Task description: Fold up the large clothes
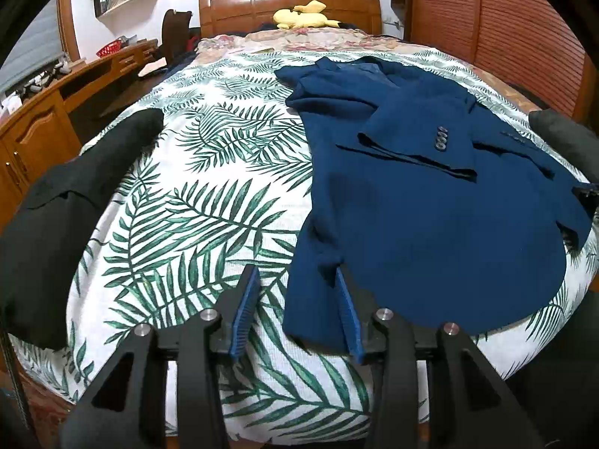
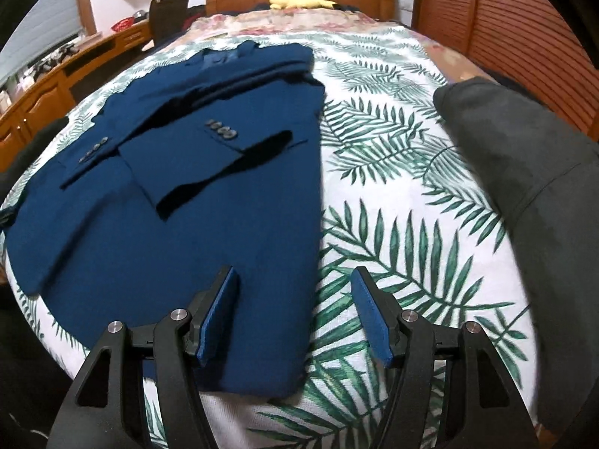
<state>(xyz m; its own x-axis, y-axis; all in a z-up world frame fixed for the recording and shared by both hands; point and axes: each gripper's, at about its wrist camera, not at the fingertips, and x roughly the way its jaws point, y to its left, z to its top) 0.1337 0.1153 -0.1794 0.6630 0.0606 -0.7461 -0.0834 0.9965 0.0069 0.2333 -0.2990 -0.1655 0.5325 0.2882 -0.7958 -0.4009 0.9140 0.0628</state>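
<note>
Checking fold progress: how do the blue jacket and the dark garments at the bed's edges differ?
The blue jacket lies flat mid-bed with its sleeves folded across; the dark garments are bunched at the sides. The jacket shows cuff buttons; the dark garments show none. Both rest on the palm-leaf bedspread.

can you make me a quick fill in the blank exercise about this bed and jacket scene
1. The jacket lying on the bed is ____ in colour.
2. The bedspread is printed with green ____.
3. A ____ soft toy lies by the wooden headboard.
4. The jaws of the left gripper and the right gripper stand ____.

Missing words: blue; leaves; yellow; open
</note>
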